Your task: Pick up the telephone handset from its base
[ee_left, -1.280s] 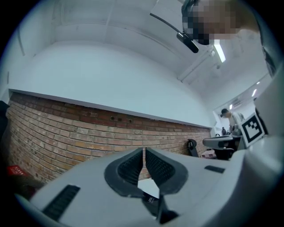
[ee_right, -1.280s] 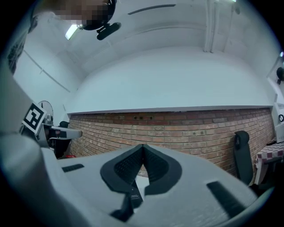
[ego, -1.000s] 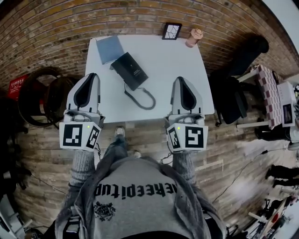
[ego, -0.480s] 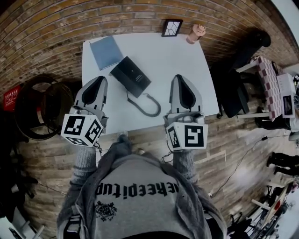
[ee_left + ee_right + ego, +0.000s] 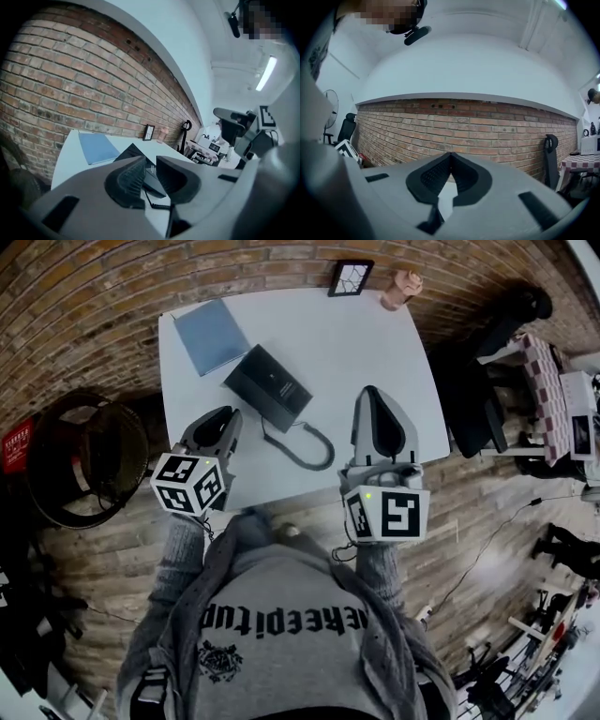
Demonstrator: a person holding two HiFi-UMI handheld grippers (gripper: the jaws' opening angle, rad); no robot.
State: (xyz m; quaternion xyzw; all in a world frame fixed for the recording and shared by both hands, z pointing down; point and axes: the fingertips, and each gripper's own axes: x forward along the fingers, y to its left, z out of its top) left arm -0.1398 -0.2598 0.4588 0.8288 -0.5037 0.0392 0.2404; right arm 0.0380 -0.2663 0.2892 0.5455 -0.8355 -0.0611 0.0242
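Observation:
The black telephone (image 5: 267,387) lies on the white table (image 5: 375,343), handset on its base, its coiled cord (image 5: 305,442) curling toward the front edge. My left gripper (image 5: 228,418) hangs low over the table's front left, pointing at the phone. In the left gripper view its jaws (image 5: 151,161) stand a narrow gap apart and are opening, with nothing between them; the phone (image 5: 151,177) shows beyond. My right gripper (image 5: 375,399) hovers over the table's front right, right of the cord. Its jaws (image 5: 450,155) are shut and empty.
A blue notebook (image 5: 211,334) lies at the table's back left, next to the phone. A small picture frame (image 5: 350,277) and a pink figurine (image 5: 401,289) stand at the back edge by the brick wall. A black office chair (image 5: 478,413) is right of the table.
My left gripper has dropped and swung in toward the phone, rolling as it went. The right gripper has edged forward over the table.

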